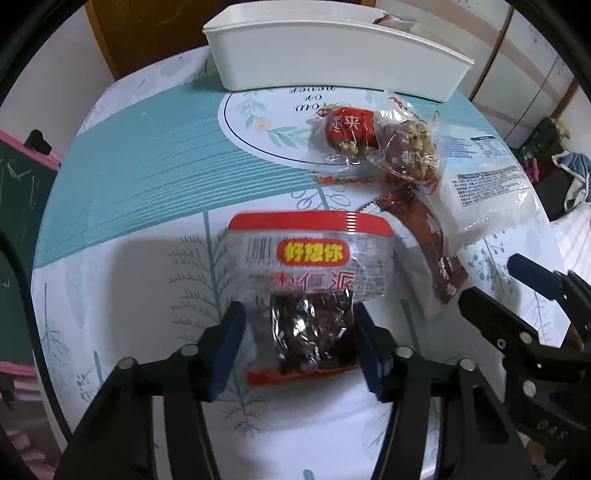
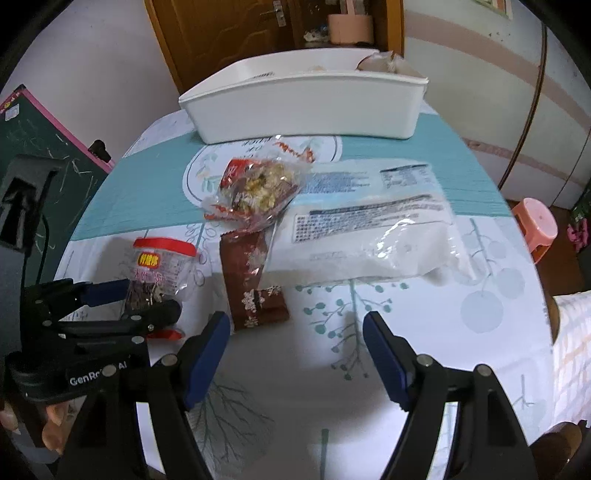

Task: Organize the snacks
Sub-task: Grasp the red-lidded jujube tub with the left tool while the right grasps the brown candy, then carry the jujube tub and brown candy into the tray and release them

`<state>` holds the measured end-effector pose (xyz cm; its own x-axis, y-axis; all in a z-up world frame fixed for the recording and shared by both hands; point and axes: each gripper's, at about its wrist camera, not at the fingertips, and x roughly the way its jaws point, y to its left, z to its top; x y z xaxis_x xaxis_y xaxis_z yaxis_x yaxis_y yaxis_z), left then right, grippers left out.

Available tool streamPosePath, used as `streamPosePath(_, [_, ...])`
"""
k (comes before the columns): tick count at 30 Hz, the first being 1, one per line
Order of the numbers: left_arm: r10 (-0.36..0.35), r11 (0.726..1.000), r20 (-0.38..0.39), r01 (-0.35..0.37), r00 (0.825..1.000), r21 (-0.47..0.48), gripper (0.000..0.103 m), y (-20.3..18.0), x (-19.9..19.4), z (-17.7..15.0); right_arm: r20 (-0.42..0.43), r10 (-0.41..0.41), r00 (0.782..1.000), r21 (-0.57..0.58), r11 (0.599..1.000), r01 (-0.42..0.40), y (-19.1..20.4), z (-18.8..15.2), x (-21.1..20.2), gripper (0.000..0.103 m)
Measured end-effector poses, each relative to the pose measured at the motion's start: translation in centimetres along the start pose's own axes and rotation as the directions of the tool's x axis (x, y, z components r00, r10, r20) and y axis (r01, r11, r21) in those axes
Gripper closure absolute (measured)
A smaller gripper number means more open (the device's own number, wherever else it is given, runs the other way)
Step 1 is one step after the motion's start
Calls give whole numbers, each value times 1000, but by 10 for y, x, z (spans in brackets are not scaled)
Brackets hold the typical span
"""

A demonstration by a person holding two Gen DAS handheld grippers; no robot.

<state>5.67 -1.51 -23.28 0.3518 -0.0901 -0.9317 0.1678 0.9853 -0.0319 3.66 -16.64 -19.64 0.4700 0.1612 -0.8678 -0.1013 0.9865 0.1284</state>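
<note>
A clear packet of dark dried fruit with a red top band and yellow label lies on the tablecloth. My left gripper is shut on its lower half, one blue pad against each side; in the right wrist view that grip shows at the left. My right gripper stands open above bare cloth, just right of a brown packet. Two date-and-walnut packets and a large white bag lie further back. A long white bin stands at the far edge with a wrapped snack at its right end.
The round table has a teal and white cloth. A green chalkboard leans at the left and a pink stool stands on the floor at the right. A wooden door is behind the bin.
</note>
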Motion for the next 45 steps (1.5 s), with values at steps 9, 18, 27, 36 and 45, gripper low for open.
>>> streamPosePath(9, [-6, 999, 37, 7, 999, -34, 62, 29, -5, -5, -17, 3, 1000, -87, 996, -4, 25, 7, 23, 28])
streamPosePath(18, [-8, 998, 54, 11, 999, -60, 62, 42, -1, 2, 52, -51, 997, -196, 979, 60, 49, 17, 36, 45])
streamPosePath(27, [-2, 997, 57, 6, 998, -71, 63, 44, -3, 2, 24, 24, 999, -170, 985, -20, 52, 13, 29, 68])
streamPosePath(36, [-3, 997, 108, 12, 994, -81, 63, 44, -29, -3, 53, 148, 988, -177, 975, -137, 66, -2, -11, 70])
streamPosePath(45, [-15, 999, 232, 25, 973, -39, 63, 31, -87, 22, 181, 178, 967, -141, 978, -154, 63, 13, -60, 70])
